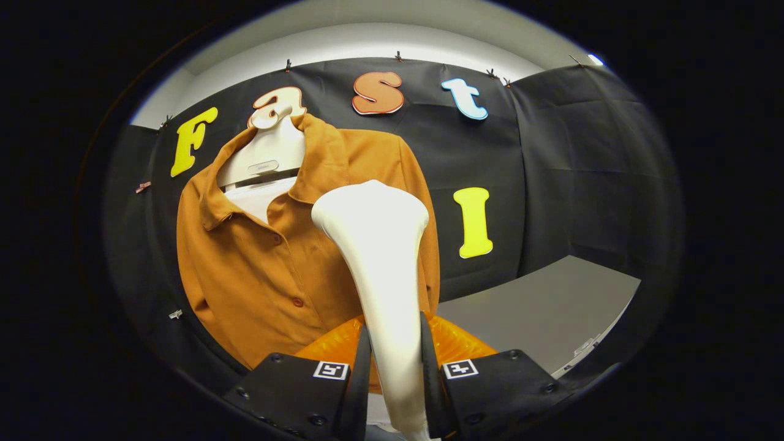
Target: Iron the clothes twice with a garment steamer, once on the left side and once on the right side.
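Note:
An orange-brown buttoned shirt hangs on a white hanger form against the booth wall, straight ahead. My gripper is shut on the neck of a white garment steamer, both fingers pressing its sides. The steamer's wide head rises beyond the fingers and stands in front of the shirt's right half, near its chest. An orange translucent part of the steamer shows just behind the fingers. I cannot tell whether the head touches the cloth.
A grey tabletop lies to the right of the shirt, below the wall. A white undershirt shows inside the open collar.

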`<state>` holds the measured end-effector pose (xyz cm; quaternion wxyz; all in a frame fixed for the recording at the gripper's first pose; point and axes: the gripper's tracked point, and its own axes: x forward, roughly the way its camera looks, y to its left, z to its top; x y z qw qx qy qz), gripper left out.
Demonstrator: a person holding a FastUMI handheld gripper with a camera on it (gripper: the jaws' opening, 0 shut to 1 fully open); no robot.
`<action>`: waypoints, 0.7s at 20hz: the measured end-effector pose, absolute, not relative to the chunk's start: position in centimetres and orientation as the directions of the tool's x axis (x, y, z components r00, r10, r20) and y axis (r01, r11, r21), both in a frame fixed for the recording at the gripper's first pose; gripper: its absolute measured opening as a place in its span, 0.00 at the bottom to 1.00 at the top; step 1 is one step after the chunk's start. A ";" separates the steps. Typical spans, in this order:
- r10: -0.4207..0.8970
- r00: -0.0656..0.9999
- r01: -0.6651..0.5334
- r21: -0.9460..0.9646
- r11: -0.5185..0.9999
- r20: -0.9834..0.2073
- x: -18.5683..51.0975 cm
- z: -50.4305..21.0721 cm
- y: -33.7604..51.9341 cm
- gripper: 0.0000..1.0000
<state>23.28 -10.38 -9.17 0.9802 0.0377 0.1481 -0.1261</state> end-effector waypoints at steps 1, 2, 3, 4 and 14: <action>-0.245 0.920 0.265 0.025 0.964 -0.306 23.6 -9.3 -10.0 0.41; -0.254 0.916 0.271 0.012 0.963 -0.310 23.9 -9.5 -9.8 0.41; -0.262 0.912 0.275 -0.001 0.961 -0.316 24.1 -9.8 -9.6 0.41; -0.267 0.908 0.279 -0.010 0.960 -0.322 24.4 -10.0 -9.5 0.41; -0.266 0.792 0.291 -0.044 0.956 -0.549 25.5 -18.7 -9.2 0.42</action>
